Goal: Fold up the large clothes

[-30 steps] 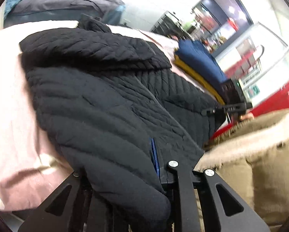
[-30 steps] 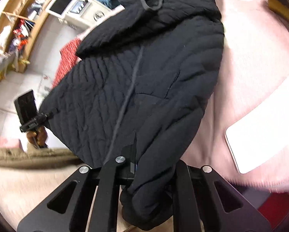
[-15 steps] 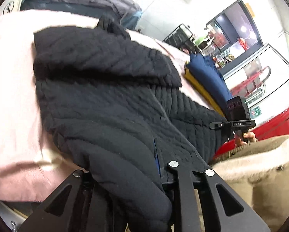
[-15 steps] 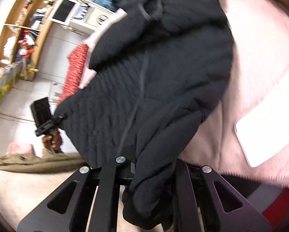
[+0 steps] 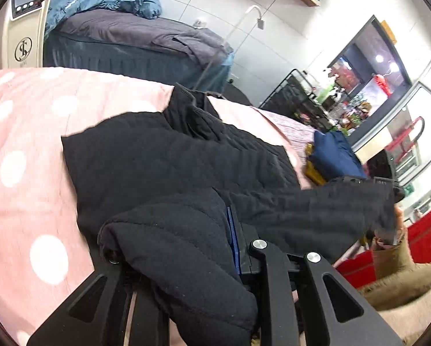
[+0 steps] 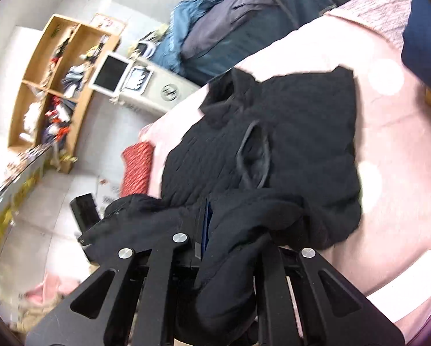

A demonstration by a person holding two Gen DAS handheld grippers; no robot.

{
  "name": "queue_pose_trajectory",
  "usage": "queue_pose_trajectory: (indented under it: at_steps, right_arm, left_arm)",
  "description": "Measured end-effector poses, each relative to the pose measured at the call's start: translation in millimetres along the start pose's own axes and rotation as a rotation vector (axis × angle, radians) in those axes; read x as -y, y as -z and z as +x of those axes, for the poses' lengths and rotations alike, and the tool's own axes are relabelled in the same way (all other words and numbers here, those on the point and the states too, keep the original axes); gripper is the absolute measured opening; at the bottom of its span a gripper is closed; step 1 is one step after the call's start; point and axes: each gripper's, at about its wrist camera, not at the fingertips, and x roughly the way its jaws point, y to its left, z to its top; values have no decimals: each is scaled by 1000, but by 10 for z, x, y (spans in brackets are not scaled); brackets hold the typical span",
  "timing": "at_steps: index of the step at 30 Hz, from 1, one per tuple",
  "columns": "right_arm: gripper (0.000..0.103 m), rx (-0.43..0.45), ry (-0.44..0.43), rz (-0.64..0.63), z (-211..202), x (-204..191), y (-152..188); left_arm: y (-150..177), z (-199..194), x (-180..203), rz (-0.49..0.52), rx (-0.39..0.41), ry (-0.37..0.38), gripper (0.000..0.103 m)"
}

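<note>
A black quilted jacket lies on a pink polka-dot bedspread. My left gripper is shut on the jacket's bottom hem, which bunches over its fingers. My right gripper is shut on the other end of the hem. The jacket has its collar and hanging loop at the far end in the right wrist view. The lifted hem is carried over the jacket's lower half, and fabric hides the fingertips of both grippers.
Folded navy and yellow clothes lie on the bed to the right. A red patterned cloth hangs at the bed's left edge. A white flat object lies near my right gripper. Beyond stand a dark bed and a wooden shelf.
Both grippers have lifted the hem and moved it forward toward the collar. The jacket's lower half now doubles over the upper part, and more of the room shows above.
</note>
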Motion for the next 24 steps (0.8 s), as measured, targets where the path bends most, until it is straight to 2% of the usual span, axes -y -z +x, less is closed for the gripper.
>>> queue_pose_trajectory:
  at_steps: [4, 11, 18, 24]
  right_arm:
    - [11, 5, 36, 25, 202, 28, -239]
    - [11, 20, 81, 70, 478, 154, -681]
    - [11, 31, 101, 124, 769, 263, -1151]
    - [11, 51, 134, 166, 1005, 409, -1365]
  left_arm:
    - [-239, 280, -58, 14, -41, -58, 17]
    - [-543, 566, -203, 2, -72, -92, 17]
    - [-879, 824, -499, -90, -59, -95, 19]
    - [-1008, 1036, -795, -218, -41, -74, 20]
